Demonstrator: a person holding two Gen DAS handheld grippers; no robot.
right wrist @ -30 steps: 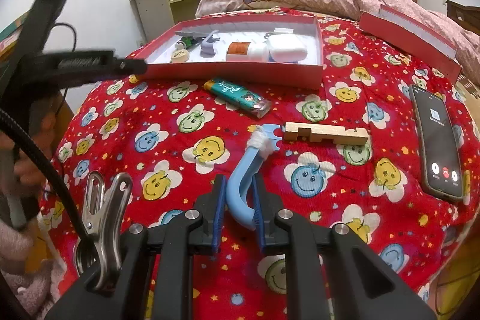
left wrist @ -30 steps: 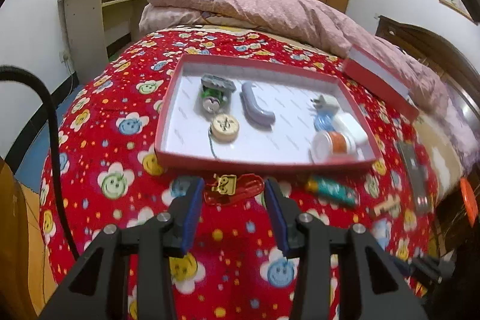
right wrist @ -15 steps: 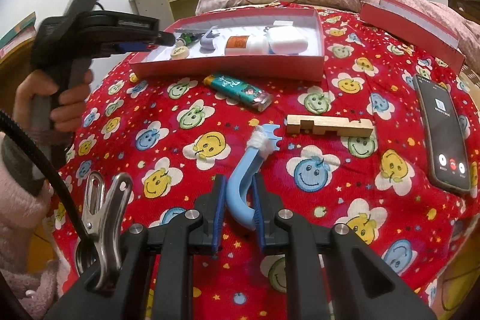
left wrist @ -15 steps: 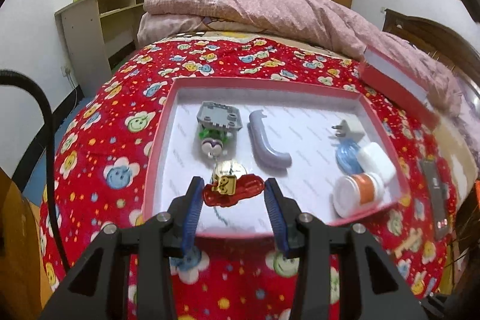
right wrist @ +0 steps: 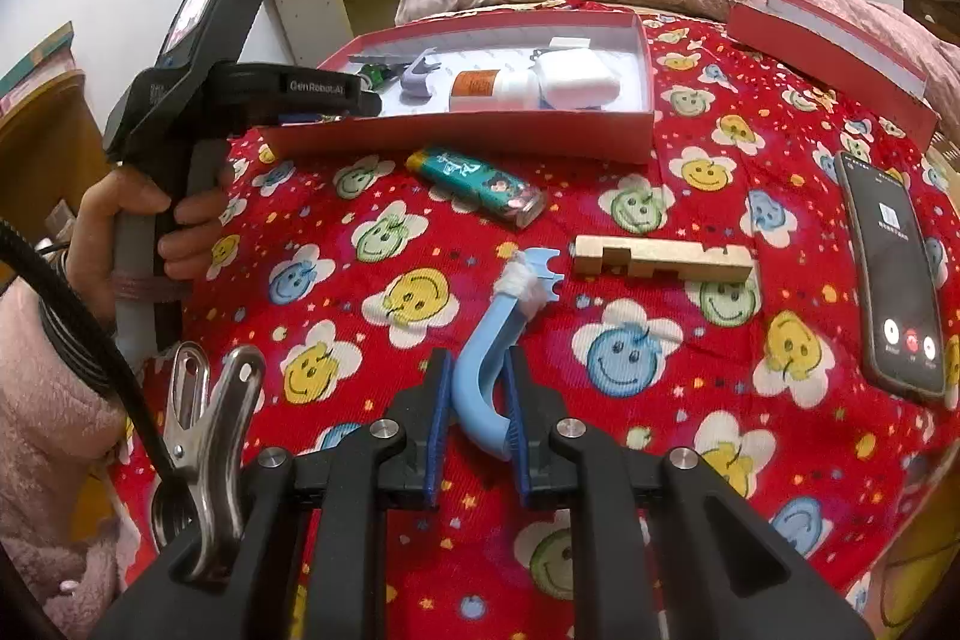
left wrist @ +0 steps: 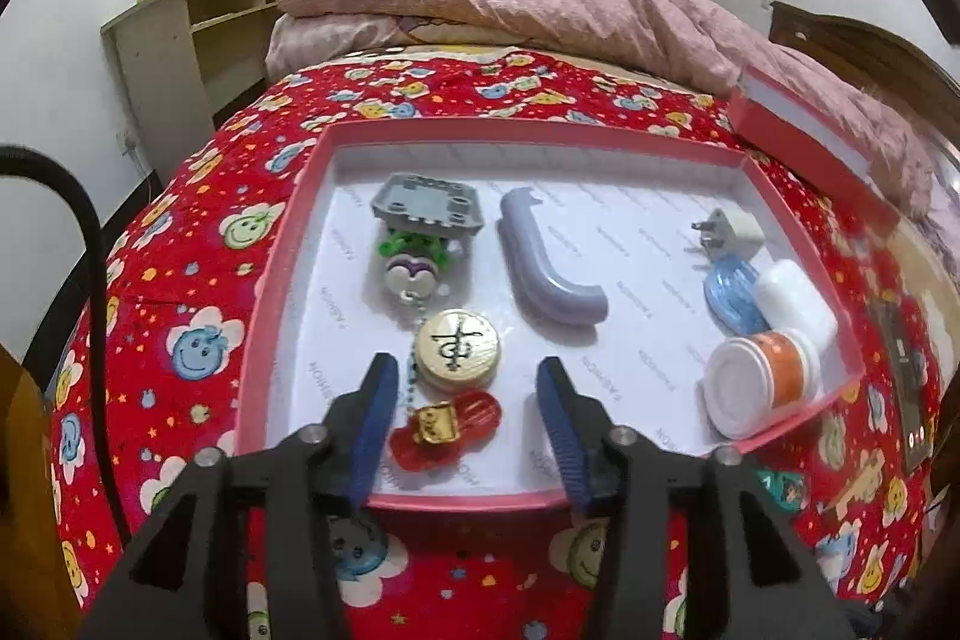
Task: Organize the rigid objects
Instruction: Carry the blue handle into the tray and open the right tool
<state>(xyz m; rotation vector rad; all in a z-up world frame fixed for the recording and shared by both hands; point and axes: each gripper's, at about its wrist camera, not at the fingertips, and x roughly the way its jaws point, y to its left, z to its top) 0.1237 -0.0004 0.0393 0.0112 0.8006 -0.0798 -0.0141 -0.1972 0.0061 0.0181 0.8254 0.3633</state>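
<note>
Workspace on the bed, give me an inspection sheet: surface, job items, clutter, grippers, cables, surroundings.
Surface: red smiley-print bedspread, no bare table seen.
Job's things: red box holding a grey block, lilac curved piece, round token, plug, white case and orange-banded jar; red charm lies in the box between the left fingers. Lighter and wooden block lie outside on the bedspread.
Clutter: phone with its screen lit; box lid.
Grippers: left gripper open, jaws just opening, pads clear of the charm; right gripper shut on blue curved piece.
Cables: black cable on the left; metal clip.
Surroundings: pink quilt, shelf unit, wardrobes.
</note>
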